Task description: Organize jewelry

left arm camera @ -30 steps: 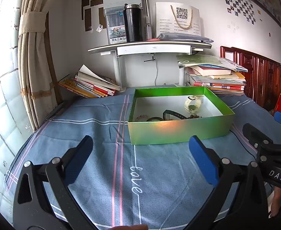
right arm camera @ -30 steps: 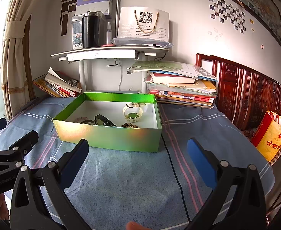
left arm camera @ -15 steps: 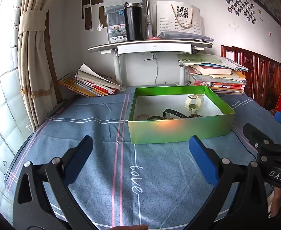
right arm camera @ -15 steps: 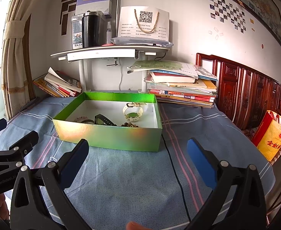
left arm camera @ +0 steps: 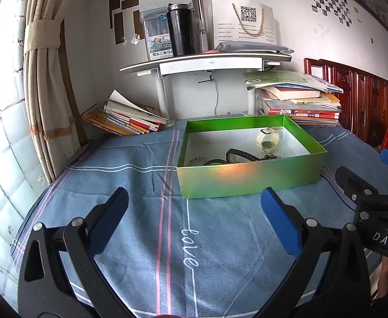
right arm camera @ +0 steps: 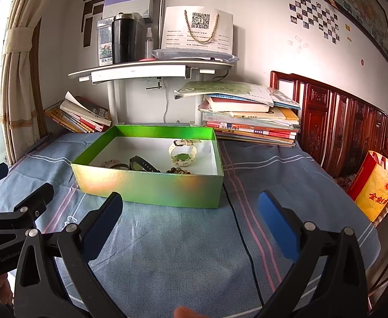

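Almost nothing is changed from the earlier frames: both grippers are kept wide apart and empty above the blue striped bedsheet [left arm camera: 141,175], short of the shiny green cardboard box [left arm camera: 249,180], and only a very slight shift of view is seen.

The left gripper [left arm camera: 194,206] is seen with its blue pads spread; the right gripper [right arm camera: 190,208] is spread likewise. Each gripper is partly caught at the edge of the other's view, cut off by the frame.

The word "love" is stitched in white on the bedsheet. "DAS" is printed on the right gripper's black body, and "GenRobo…", cut short, on the left one. A QR code is printed on the white paper bag [right arm camera: 197,30] on the shelf; its small text cannot be read.

Inside the box lie a cream wristwatch with a green dial [right arm camera: 182,154], a black strap [right arm camera: 142,164], a dark bead bracelet [right arm camera: 178,170] and a pale bead bracelet [right arm camera: 111,162], the last three partly hidden by the front wall.
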Tool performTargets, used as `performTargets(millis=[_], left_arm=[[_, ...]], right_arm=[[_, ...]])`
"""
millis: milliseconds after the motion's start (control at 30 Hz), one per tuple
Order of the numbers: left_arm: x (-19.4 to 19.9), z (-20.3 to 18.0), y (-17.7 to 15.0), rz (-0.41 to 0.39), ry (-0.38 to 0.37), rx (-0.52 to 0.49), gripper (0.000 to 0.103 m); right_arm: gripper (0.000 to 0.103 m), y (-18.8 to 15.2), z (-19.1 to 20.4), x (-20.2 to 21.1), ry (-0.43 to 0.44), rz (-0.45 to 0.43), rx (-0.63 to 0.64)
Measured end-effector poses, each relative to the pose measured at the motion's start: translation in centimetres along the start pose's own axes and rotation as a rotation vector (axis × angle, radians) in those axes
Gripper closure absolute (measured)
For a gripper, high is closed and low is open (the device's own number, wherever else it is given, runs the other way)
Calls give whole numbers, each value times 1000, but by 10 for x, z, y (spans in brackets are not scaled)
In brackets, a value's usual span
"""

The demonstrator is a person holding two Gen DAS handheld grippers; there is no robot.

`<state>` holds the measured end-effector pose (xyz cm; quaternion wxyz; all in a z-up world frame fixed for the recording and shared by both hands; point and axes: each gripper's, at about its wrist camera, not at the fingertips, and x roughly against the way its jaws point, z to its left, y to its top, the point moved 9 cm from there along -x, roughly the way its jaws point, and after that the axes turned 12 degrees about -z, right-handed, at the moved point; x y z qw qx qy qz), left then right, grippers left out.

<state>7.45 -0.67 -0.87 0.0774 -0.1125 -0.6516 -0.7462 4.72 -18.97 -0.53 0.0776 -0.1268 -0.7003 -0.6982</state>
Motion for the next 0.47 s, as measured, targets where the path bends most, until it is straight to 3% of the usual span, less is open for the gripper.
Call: performTargets(millis=[467], left_arm=[[-4, -2, -3, 30, -22, 14, 4]], right_arm=[[3, -4, -1, -5, 4, 21, -2]])
